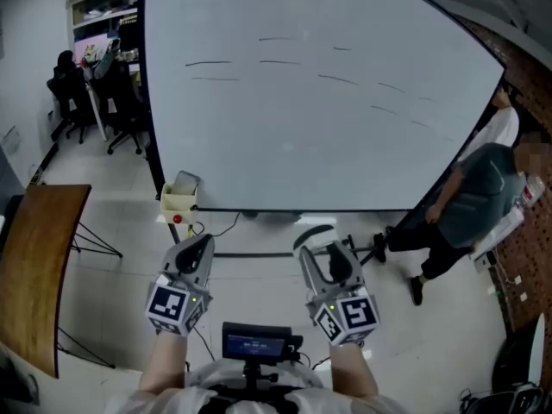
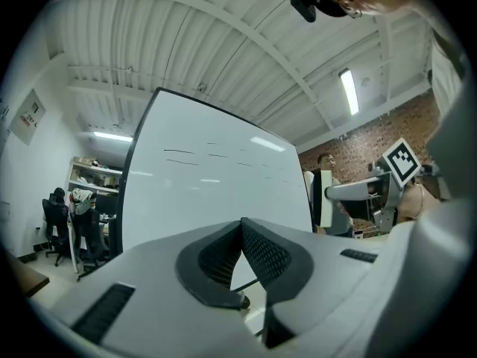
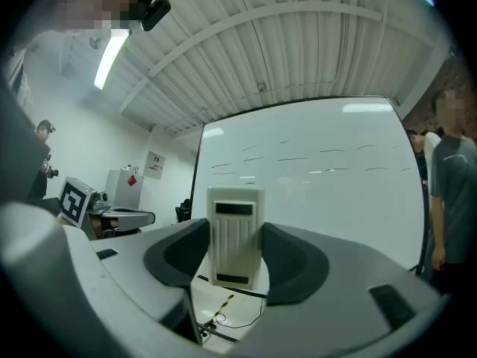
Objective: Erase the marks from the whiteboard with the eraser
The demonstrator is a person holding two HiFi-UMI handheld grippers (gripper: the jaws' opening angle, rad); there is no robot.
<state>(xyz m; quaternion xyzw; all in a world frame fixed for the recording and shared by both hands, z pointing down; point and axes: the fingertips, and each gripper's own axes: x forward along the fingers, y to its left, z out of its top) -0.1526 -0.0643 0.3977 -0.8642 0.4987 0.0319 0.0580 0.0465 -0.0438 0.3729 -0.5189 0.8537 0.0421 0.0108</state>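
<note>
Cream eraser (image 3: 236, 233) stands upright, apart from the line-marked whiteboard (image 3: 320, 200).

Pale floor (image 1: 121, 218) — the whiteboard (image 1: 302, 128) stands on it (cables (image 1: 217, 228) beside).

I see my left gripper (image 1: 198, 247) and my right gripper (image 1: 317, 252), eraser (image 1: 314, 232) at its tip, low before the whiteboard (image 1: 302, 145) with its short dark marks (image 1: 209, 62).
</note>
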